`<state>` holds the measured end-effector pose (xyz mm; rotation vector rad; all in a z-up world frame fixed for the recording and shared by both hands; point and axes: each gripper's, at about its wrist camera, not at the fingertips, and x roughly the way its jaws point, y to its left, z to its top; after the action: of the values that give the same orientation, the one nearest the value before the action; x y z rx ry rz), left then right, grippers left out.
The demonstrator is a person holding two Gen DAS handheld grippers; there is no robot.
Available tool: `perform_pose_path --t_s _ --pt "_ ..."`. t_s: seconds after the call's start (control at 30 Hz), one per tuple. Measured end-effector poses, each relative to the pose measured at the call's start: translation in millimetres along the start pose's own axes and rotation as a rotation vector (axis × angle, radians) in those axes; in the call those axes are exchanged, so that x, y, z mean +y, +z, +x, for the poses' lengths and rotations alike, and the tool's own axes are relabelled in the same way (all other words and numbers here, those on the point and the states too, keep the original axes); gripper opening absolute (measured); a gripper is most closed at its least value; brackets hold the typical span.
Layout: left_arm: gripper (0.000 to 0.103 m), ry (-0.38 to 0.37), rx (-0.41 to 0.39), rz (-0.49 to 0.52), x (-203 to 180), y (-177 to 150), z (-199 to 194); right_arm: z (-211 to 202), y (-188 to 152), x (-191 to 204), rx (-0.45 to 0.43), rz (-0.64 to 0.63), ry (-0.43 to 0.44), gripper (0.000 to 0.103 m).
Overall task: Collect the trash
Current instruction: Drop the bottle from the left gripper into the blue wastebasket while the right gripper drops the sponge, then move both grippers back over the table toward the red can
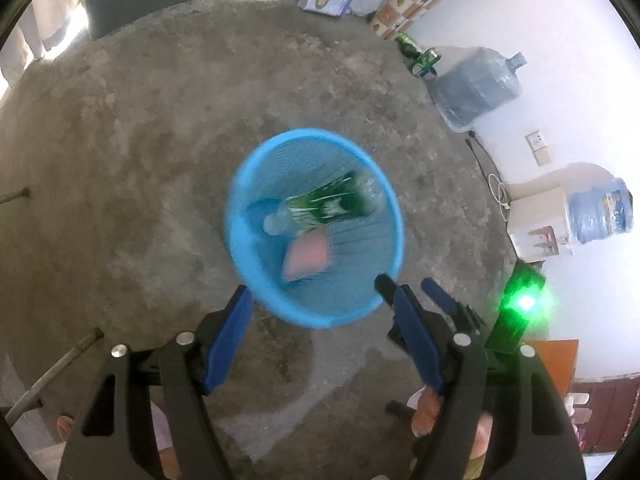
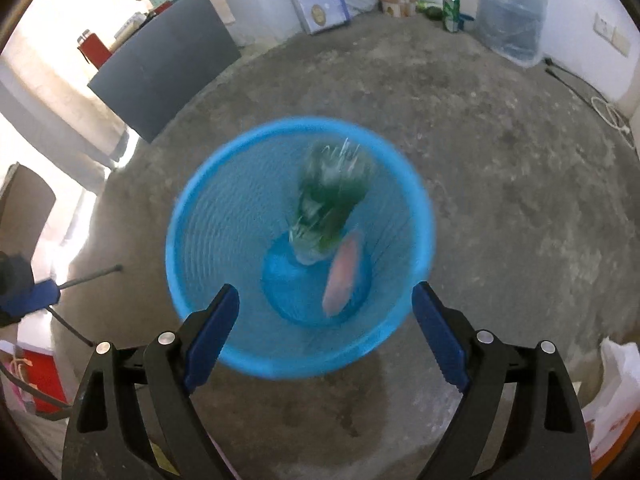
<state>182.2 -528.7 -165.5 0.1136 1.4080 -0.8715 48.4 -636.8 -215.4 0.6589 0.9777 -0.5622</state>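
Right wrist view: the right gripper (image 2: pixel 325 312) hangs wide open and empty directly over the blue bin (image 2: pixel 188 264), which sits just ahead of and between its fingers. Inside, a green-labelled bottle (image 2: pixel 332 204) leans with its long axis running away from the fingers, a pink packet (image 2: pixel 344 276) beside it. The left gripper (image 1: pixel 316 292) is also spread open, holding nothing, with the bin just ahead. Remaining trash looks far off: a green can (image 2: pixel 451 12) by the wall, nearer the right hand.

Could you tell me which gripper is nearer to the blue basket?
Right. The right gripper hangs open directly over the blue basket; the left gripper sits open over its near rim.
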Motion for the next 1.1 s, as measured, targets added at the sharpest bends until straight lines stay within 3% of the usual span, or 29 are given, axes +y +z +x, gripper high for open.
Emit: perform_pose_path --t_s 0.37,0.57,0.73,0.9,1.0,1.1 --pt "0.071 -0.014 -0.057 0.061 -1.4 -25.0 -50.6 -36.3 -20.6 -18.1 -0.029 0.098 0.028 0.084" --pt "0.071 -0.076 -0.131 0.131 -8.2 -56.9 -116.7 -92.0 -44.0 -5.1 -0.097 0.098 0.050 0.084" --pt "0.077 -0.088 -0.258 0.141 -1.4 -98.5 -191.0 -147.9 -61.4 21.6 -0.170 0.056 0.060 0.086" --pt "0.080 -0.002 -0.419 0.122 27.6 -156.2 -265.4 -207.3 -77.7 67.2 -0.258 -0.060 0.045 0.095" --pt "0.082 0.034 -0.464 0.073 52.4 -185.5 -292.7 -237.5 -86.6 99.9 -0.329 -0.148 0.014 0.095" --pt "0.085 0.121 -0.526 0.020 82.2 -220.2 -318.7 -254.4 -92.7 132.3 -0.367 -0.212 -0.015 0.095"
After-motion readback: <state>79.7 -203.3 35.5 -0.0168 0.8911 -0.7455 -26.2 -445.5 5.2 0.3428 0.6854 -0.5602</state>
